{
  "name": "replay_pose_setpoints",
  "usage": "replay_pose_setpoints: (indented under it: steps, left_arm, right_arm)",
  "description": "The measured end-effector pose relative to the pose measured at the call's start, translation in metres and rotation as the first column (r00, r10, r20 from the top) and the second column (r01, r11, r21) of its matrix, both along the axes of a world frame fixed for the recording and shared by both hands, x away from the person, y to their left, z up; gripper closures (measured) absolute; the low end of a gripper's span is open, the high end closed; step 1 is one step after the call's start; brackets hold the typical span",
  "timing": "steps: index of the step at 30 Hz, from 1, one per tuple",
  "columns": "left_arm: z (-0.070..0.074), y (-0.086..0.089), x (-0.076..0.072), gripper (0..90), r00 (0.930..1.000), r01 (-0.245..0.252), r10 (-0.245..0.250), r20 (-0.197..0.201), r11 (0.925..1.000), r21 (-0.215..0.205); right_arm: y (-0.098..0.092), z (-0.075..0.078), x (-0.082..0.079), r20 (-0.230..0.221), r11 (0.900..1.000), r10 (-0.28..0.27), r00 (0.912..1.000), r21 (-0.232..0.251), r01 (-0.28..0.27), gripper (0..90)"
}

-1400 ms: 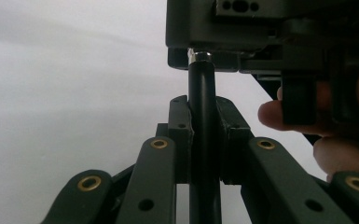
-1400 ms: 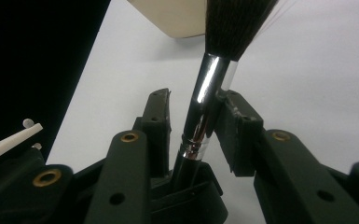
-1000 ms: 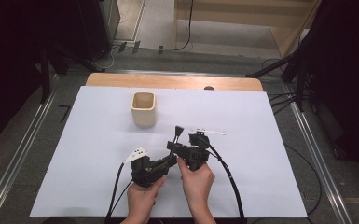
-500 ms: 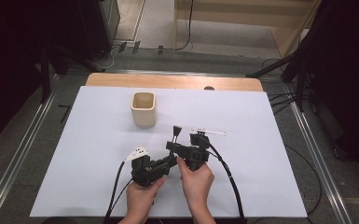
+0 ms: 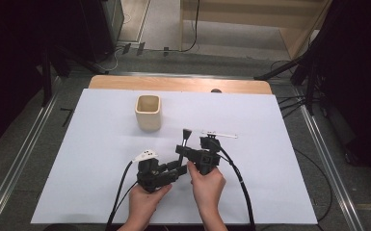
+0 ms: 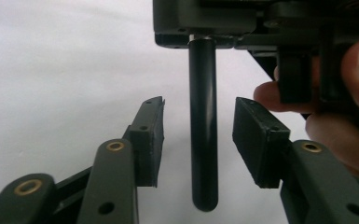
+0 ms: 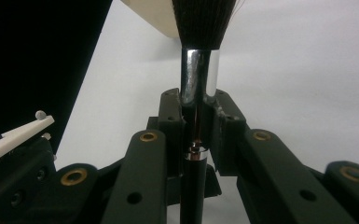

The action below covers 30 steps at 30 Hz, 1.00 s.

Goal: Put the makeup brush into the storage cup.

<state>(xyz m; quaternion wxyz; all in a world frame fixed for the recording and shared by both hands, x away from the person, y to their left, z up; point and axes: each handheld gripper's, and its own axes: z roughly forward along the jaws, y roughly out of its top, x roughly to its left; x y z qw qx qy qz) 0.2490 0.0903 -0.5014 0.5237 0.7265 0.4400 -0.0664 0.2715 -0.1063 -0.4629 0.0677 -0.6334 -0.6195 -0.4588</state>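
Note:
A makeup brush with dark bristles point(image 7: 205, 18), a silver ferrule point(image 7: 199, 74) and a black handle point(image 6: 203, 126) is held over the table's front middle. My right gripper point(image 7: 198, 116) is shut on it just below the ferrule, and from above point(image 5: 182, 150) the brush head point(image 5: 187, 132) sticks out toward the cup. My left gripper point(image 6: 198, 135) has just been opening. The handle's lower end stands between its pads point(image 6: 151, 135) with a gap on each side. In the high view the left gripper point(image 5: 177, 164) sits close beside the right one.
A beige cup point(image 5: 148, 112) stands upright behind the hands, left of centre. A thin white stick point(image 5: 219, 135) lies on the white table cover point(image 5: 279, 183) just beyond the right gripper. Cables point(image 5: 241, 187) trail toward the front edge. A hand's fingers point(image 6: 349, 84) show near the left gripper's jaws.
Both hands, the brush and the cup stay where they were. From above, no shift of the grippers is visible.

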Motion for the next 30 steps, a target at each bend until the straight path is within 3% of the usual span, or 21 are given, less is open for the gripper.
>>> replay_pose_setpoints:
  steps: [12, 17, 30]
  left_arm:
    - [0.004, 0.002, 0.009, 42.8, 0.9979, 0.047, -0.046, -0.046, 0.9987, 0.020]
    - [0.006, 0.003, 0.011, 40.4, 0.9976, 0.056, -0.055, -0.042, 0.9981, 0.026]
    - [0.011, 0.010, 0.022, 37.7, 0.9913, 0.117, -0.111, -0.069, 0.9896, 0.083]
  right_arm:
    - [-0.008, 0.001, 0.001, 0.004, 1.000, -0.004, 1.0000, -0.024, 0.004, 78.3]
    - [-0.011, 0.001, 0.002, 0.003, 0.999, 0.000, 1.0000, -0.036, 0.000, 78.3]
    - [-0.012, 0.001, 0.004, 0.005, 0.997, 0.030, 0.9995, -0.074, -0.030, 78.2]
